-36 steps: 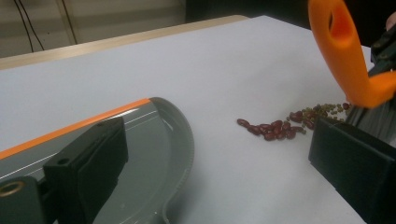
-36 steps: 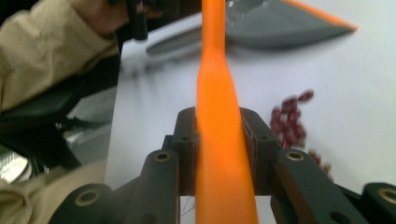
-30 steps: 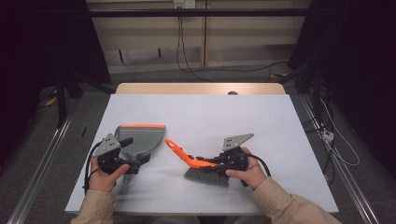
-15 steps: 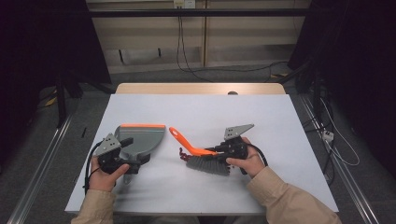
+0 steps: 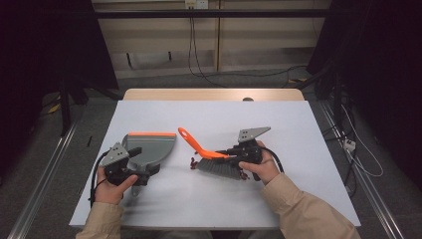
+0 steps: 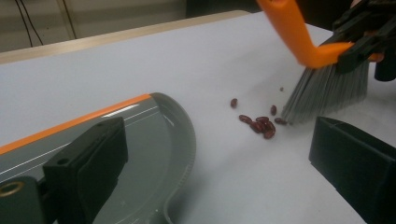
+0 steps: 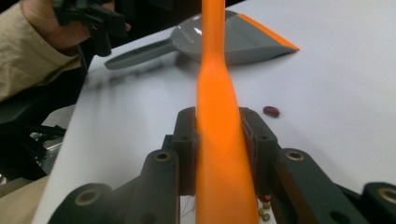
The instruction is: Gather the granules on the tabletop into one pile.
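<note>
Brush (image 5: 211, 158) handle sits clamped between the right gripper (image 5: 238, 151) jaws, bristles on the table (image 5: 298, 129).

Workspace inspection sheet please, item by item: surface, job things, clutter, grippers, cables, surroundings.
Surface: white table, wooden far edge.
Job's things: grey dustpan with orange lip; orange-handled brush, bristles down beside a cluster of red beans.
Clutter: nothing seen.
Grippers: left gripper at the dustpan handle, grip unclear; right gripper shut on the brush handle.
Cables: one trails from each gripper; more on the floor.
Surroundings: dark curtains, floor rails.
</note>
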`<act>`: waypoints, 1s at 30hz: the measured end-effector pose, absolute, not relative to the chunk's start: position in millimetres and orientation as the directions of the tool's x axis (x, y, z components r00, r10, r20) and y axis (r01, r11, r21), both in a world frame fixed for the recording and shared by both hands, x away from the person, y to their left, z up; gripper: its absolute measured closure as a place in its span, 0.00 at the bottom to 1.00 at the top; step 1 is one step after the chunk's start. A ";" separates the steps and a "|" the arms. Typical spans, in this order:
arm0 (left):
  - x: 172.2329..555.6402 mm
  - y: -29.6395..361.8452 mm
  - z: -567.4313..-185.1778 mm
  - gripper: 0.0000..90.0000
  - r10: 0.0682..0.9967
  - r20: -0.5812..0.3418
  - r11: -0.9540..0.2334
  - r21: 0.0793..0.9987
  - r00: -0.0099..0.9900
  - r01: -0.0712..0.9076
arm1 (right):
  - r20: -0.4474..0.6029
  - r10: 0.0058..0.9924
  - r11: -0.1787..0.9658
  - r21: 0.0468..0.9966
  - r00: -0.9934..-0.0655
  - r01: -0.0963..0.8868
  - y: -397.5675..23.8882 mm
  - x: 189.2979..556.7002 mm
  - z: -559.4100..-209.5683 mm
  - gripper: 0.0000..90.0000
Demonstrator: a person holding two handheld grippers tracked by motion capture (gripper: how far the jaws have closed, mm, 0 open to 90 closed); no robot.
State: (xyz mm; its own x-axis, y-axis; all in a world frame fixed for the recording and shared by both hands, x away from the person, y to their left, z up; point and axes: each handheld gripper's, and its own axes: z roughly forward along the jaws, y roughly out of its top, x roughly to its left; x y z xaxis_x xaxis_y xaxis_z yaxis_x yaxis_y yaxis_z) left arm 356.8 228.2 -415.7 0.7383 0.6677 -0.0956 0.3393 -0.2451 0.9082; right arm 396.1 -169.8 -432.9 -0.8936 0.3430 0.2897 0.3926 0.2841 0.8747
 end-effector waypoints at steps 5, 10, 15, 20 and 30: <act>356.3 227.6 -415.3 0.05 0.663 -0.096 -0.243 0.910 0.742 0.335 | 0.285 0.409 0.238 0.884 -0.867 0.403 -176.8 388.8 -420.4 0.78; 356.3 228.6 -414.6 0.05 0.655 -0.099 -0.238 0.914 0.749 0.330 | 0.202 0.604 0.205 0.895 -0.771 0.396 -194.6 370.4 -409.3 0.78; 357.1 227.6 -415.0 0.05 0.649 -0.101 -0.239 0.914 0.754 0.328 | 0.141 0.695 0.199 0.905 -0.705 0.377 -203.6 358.6 -408.3 0.78; 358.5 223.0 -416.9 0.05 0.637 -0.092 -0.256 0.911 0.765 0.323 | 0.066 0.773 0.231 0.897 -0.631 0.377 -211.2 349.4 -417.9 0.78; 356.2 224.0 -413.9 0.05 0.646 -0.087 -0.248 0.916 0.759 0.316 | 0.056 0.822 0.224 0.884 -0.567 0.412 -227.2 332.9 -434.2 0.78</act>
